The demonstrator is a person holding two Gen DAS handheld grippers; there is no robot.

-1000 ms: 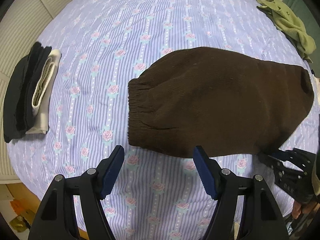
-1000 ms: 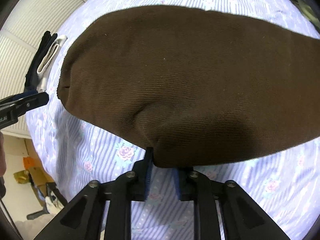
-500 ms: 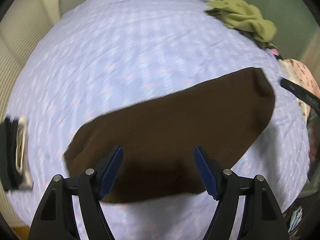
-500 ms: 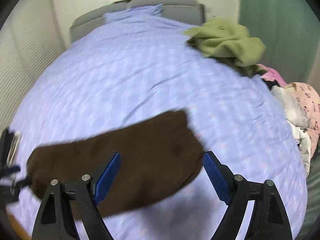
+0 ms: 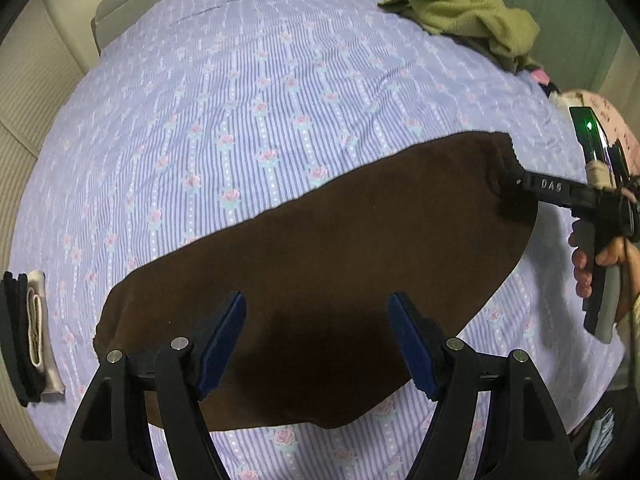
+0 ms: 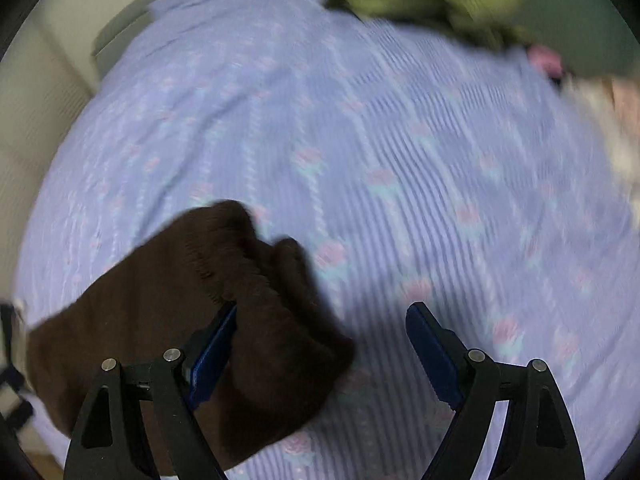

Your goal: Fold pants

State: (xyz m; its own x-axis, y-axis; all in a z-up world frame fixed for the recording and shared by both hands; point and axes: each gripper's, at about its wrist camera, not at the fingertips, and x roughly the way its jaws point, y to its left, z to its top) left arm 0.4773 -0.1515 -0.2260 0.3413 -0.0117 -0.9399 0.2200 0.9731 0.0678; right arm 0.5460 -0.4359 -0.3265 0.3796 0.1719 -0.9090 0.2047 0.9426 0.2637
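The dark brown pants [image 5: 328, 264] lie folded in a long band across the lilac flowered bedsheet [image 5: 248, 92]. My left gripper [image 5: 318, 340] is open, its blue pads hovering over the near middle of the pants. My right gripper [image 6: 320, 344] is open over the right end of the pants [image 6: 224, 304], where the fabric is bunched up; its left pad touches or overlaps the cloth. In the left wrist view the right gripper [image 5: 520, 184] reaches in from the right at the far end of the pants.
A stack of folded black and cream clothes [image 5: 28, 340] lies at the left edge of the bed. A heap of olive-green clothing [image 5: 464, 12] sits at the far right corner, with pink and white garments [image 6: 600, 120] along the right edge.
My right gripper let go of the pants' near edge, opened, and moved to their right end. My left gripper moved forward over the pants. The views swung toward the bed's head.
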